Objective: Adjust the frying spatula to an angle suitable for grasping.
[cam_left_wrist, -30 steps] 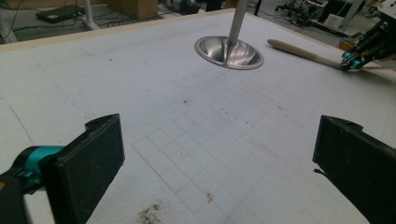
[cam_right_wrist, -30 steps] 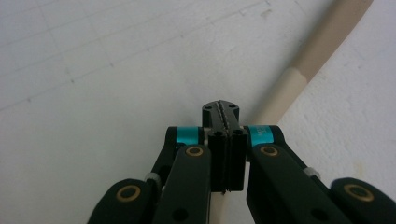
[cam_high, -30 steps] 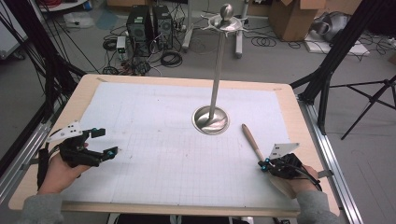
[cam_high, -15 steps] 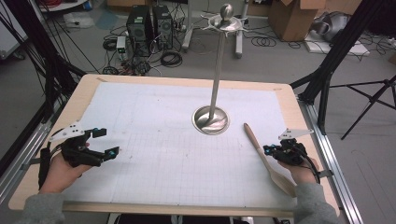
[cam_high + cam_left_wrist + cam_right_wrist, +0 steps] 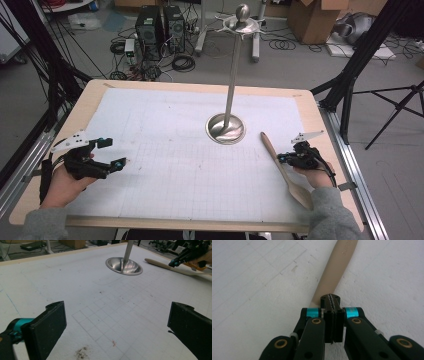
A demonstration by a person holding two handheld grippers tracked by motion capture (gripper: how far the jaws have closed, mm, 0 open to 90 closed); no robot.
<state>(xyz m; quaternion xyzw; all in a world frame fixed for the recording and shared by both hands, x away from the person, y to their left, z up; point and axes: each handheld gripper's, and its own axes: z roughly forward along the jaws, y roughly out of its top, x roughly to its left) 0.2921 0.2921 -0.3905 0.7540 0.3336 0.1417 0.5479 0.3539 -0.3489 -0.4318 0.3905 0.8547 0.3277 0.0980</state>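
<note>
A long wooden spoon (image 5: 270,147) lies on the white gridded mat at the right, handle pointing away from me and bowl near the front edge. My right gripper (image 5: 281,158) is at the spoon's handle, pointing left. In the right gripper view its jaws (image 5: 330,298) are pressed together with nothing between them, and the spoon's handle (image 5: 337,270) runs on beyond the tips. My left gripper (image 5: 112,153) rests at the left of the mat, its jaws (image 5: 117,315) wide apart and empty. The left gripper view shows the spoon (image 5: 162,264) and the right gripper (image 5: 175,263) far off.
A tall metal stand with a round base (image 5: 226,128) rises from the mat's middle, just left of the spoon's handle tip. The wooden table edge (image 5: 190,224) borders the mat (image 5: 175,125). Metal rails run along both sides; computers, cables and boxes sit on the floor behind.
The right hand has moved away from me along the spoon, from beside the bowl to the handle. The left hand has stayed put.
</note>
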